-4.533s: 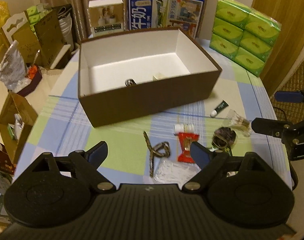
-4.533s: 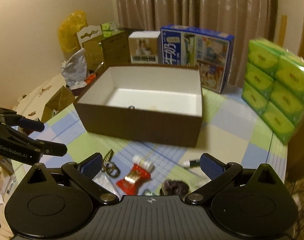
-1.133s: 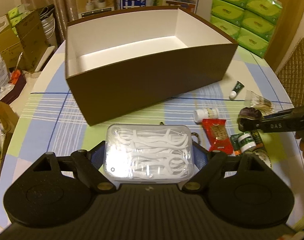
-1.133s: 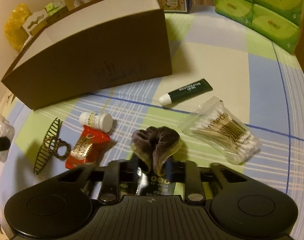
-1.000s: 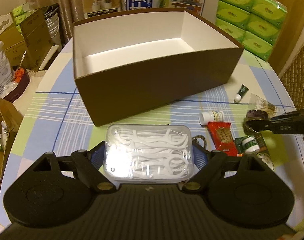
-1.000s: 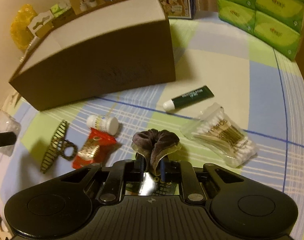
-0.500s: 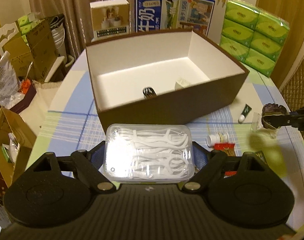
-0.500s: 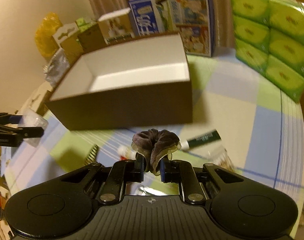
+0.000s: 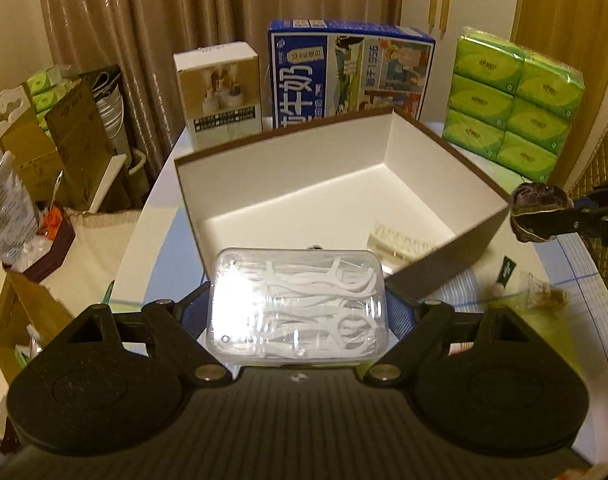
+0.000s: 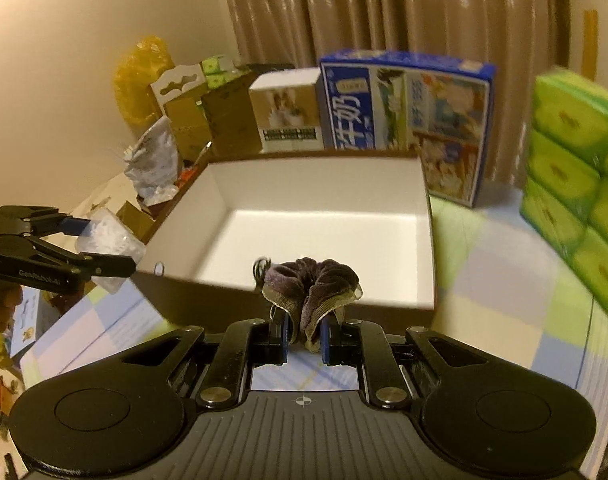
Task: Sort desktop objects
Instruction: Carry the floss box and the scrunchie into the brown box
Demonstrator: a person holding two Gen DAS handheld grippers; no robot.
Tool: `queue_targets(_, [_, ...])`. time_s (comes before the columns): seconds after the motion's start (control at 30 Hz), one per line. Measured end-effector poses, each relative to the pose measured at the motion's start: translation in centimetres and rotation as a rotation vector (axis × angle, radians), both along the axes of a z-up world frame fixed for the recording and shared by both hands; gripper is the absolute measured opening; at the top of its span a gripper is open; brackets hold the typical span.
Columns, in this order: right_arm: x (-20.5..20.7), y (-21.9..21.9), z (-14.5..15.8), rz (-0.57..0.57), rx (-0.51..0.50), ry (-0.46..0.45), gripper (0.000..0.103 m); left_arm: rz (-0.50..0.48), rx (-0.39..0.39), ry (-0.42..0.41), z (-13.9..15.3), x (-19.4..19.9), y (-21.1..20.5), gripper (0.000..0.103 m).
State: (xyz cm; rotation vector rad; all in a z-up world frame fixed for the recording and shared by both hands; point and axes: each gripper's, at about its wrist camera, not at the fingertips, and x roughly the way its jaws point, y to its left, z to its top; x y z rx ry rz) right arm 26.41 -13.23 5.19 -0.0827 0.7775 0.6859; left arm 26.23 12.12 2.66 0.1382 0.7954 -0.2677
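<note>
Gripping a clear plastic case of white floss picks [image 9: 298,304] between wide-set fingers, left claw [image 9: 298,312] held above the near wall of the brown box [image 9: 443,276], case off the bench. Right claw [image 10: 302,338] clenched tight on a dark velvet scrunchie [image 10: 309,286], lifted clear of the bench [image 10: 503,280] just before the box's near rim, seen at the box's right corner from the left wrist view. Inside the white-lined box: a pale comb-like item [image 9: 399,242] near the front wall, plus a small dark object, too hidden to name. On the checked cloth right of the box: a small dark green tube [image 9: 505,274] and a blurred packet [image 9: 543,294]. Behind the box: a blue milk carton [image 9: 349,68], a white carton [image 9: 220,92] and stacked green tissue packs [image 9: 511,100].
</note>
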Motion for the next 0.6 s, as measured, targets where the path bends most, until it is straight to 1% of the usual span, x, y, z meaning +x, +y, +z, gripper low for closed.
queue_targets(0.17, [3.5, 2.0, 0.4, 0.019, -0.020, -0.004, 0.012, -0.003, -0.014, 0.007, 0.2, 3.0, -0.1, 0.084])
queue_targets(0.27, [5.5, 3.2, 0.1, 0.028, -0.040, 0.004, 0.012, 0.001, -0.031, 0.012, 0.2, 5.0, 0.0, 0.084])
queue_targets(0.43, [8.7, 5.3, -1.4, 0.038, -0.071, 0.033, 0.012, 0.000, -0.059, 0.029, -0.1, 8.4, -0.2, 0.084])
queue_targets(0.5, [9.8, 6.2, -2.1, 0.050, -0.084, 0.054, 0.012, -0.006, -0.057, 0.036, -0.6, 9.6, -0.4, 0.084])
queue_targets(0.6, [11.2, 7.2, -3.2, 0.055, -0.100, 0.080, 0.012, -0.015, -0.033, 0.050, -1.6, 11.5, -1.1, 0.084])
